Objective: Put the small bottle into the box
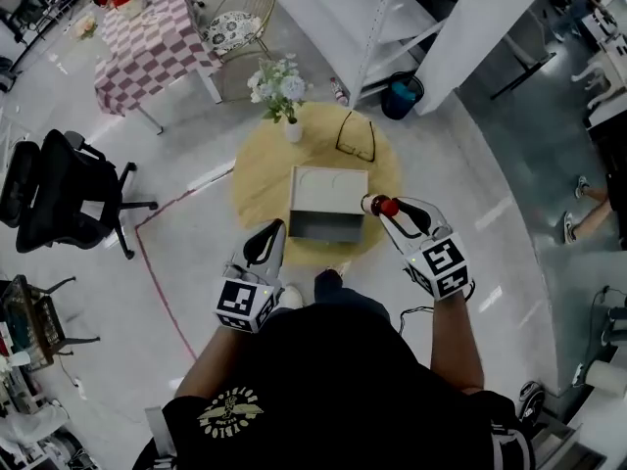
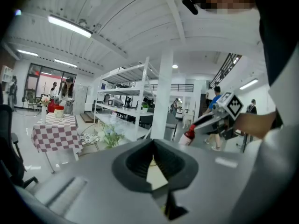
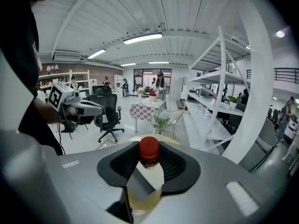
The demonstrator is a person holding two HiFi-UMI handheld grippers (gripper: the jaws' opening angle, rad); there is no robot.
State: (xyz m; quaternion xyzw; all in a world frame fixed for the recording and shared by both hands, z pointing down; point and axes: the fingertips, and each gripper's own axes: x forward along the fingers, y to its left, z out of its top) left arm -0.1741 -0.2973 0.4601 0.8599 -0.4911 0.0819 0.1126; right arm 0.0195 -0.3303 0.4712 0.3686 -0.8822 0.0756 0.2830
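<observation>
Head view: your right gripper (image 1: 382, 211) holds the small bottle (image 1: 386, 206) just right of the box (image 1: 328, 179); centre it over the opening before lowering.

Left gripper view: your left gripper (image 2: 152, 143) has its jaws together and empty.

Right gripper view: the pads clamp just under the red cap (image 3: 149, 149); hold firm.

The small bottle (image 1: 380, 205) has a red cap and a pale body. It is off the table, clamped between the jaws of the right gripper (image 1: 385, 211). It sits tilted, and in the right gripper view its cap is uppermost between the pads. In the head view it hangs just beside the box (image 1: 328, 192), at the box's 3 o'clock by the right-hand edge. The box is pale and rectangular and rests flat on the round yellowish table (image 1: 257, 179), a little toward 6 o'clock from the table's centre. A darker grey hollow shows along the box's near side.
</observation>
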